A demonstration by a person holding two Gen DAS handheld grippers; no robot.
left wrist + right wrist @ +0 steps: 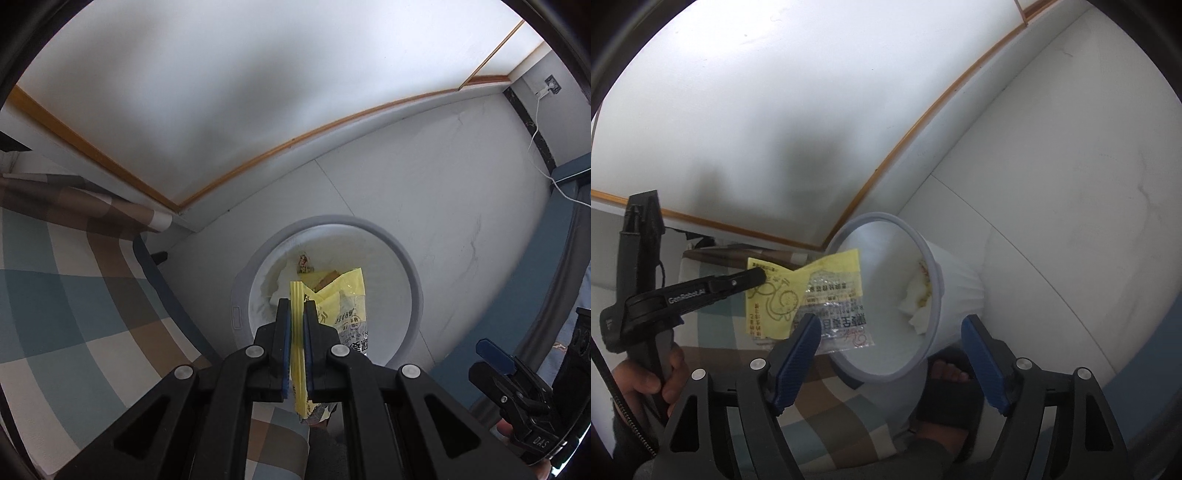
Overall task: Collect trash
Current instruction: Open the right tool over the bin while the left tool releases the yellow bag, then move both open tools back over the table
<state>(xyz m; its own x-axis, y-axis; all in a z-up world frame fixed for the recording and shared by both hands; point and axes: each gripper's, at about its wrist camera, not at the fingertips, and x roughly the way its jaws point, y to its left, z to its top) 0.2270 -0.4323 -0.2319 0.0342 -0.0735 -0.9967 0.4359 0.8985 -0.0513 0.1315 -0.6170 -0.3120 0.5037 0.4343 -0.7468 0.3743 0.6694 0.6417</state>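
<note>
A: Left gripper (297, 314): clenched on yellow wrapper (341, 295), blue pads pinching its crimped edge; rest of the wrapper hanging past the fingertips.

B: Beyond those fingertips?

A: Directly below, white bin (402, 266), mouth open, gripper pointing straight down into it. Inside: crumpled white tissue (271, 284) and a small scrap (303, 262) at the bottom.

B: Right gripper (890, 334)?

A: Released, jaws spread wide, nothing pressed by either blue pad. Between and just ahead of the fingers, the bin's rim (936, 280). Toward the left finger, the same wrapper (798, 291), yellow and clear, held over the mouth by the left gripper's tip (753, 276).

B: Further out?

A: Left of the left fingers, checked cloth (66, 295). Beneath the right fingers, a foot in a dark sandal (947, 384). Beyond the bin, pale floor (443, 184), then wood-trimmed wall base (295, 138).
</note>
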